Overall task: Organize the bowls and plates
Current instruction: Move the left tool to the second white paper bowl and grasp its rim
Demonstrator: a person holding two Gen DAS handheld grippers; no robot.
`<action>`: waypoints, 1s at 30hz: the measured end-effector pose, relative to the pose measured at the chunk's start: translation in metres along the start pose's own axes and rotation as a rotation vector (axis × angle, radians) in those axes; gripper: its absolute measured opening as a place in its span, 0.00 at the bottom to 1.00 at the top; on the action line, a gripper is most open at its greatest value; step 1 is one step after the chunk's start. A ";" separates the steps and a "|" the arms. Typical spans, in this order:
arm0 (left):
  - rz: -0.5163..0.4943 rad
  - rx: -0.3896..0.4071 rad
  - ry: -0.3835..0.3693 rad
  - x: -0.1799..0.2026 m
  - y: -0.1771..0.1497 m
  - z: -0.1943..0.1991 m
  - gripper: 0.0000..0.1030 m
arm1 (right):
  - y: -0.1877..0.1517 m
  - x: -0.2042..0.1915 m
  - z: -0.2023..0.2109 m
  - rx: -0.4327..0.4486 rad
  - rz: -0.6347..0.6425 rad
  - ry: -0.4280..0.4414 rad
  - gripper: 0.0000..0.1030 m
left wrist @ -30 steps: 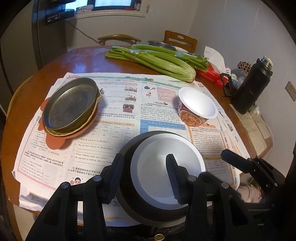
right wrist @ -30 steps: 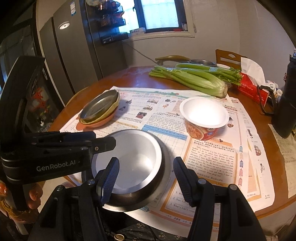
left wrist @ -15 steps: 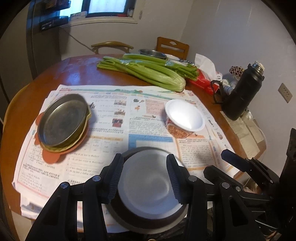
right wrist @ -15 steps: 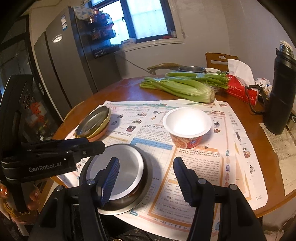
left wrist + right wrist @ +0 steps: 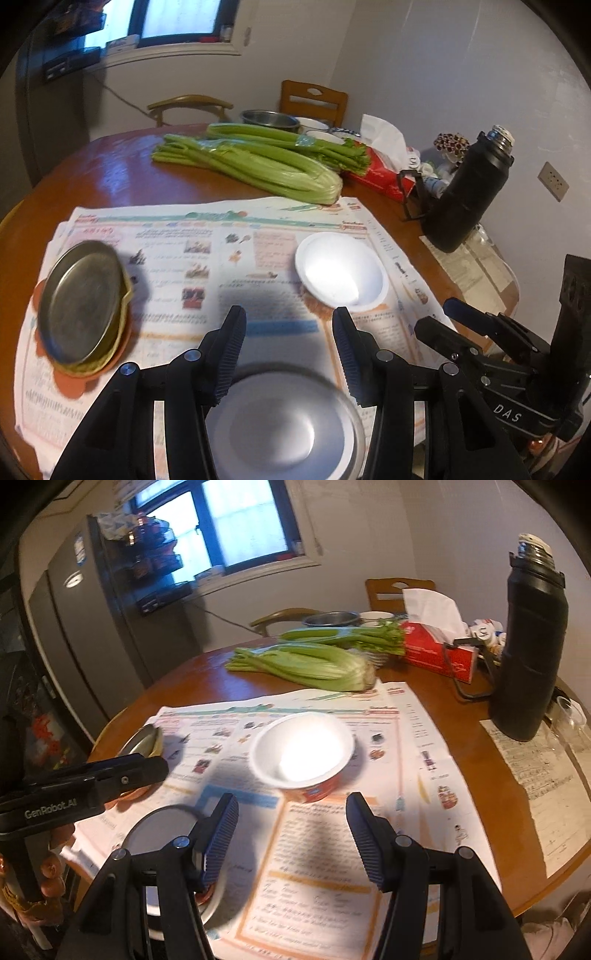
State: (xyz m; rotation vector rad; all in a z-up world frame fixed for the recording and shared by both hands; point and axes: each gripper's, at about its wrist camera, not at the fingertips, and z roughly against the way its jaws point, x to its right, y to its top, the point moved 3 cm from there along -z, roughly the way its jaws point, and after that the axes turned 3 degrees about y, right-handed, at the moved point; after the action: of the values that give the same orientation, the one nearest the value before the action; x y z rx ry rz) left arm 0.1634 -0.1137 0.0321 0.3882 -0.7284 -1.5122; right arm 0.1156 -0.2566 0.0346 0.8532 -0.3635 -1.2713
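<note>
A steel bowl with a dark outer wall (image 5: 284,424) sits on the newspaper at the table's near edge; it also shows in the right wrist view (image 5: 159,827). My left gripper (image 5: 288,332) is open above and behind it, apart from it. A white paper bowl with a red printed wall (image 5: 340,273) (image 5: 301,755) stands mid-table. A stack of a metal plate, a yellow plate and an orange plate (image 5: 83,306) lies at the left. My right gripper (image 5: 291,823) is open and empty, just in front of the paper bowl.
Celery bunches (image 5: 255,162), a red tissue box (image 5: 384,173) and a black thermos (image 5: 469,192) stand at the back and right. A steel basin (image 5: 269,120) and chairs are behind the table. A fridge (image 5: 85,635) is at the left.
Both grippers have risen and drawn back from the steel bowl, which now lies lower in both views. The left jaws no longer straddle its rim. The right view has swung toward the paper bowl.
</note>
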 end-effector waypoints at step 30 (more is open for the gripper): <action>0.005 -0.148 -0.050 -0.001 0.037 -0.106 0.49 | 0.023 0.039 -0.102 -0.177 -0.088 -0.005 0.59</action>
State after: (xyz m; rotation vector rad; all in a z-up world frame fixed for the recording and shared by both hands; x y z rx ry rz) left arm 0.2597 -0.1318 -0.0219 0.2379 -0.6516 -1.5647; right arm 0.2111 -0.2554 -0.0234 0.7213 -0.2154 -1.3652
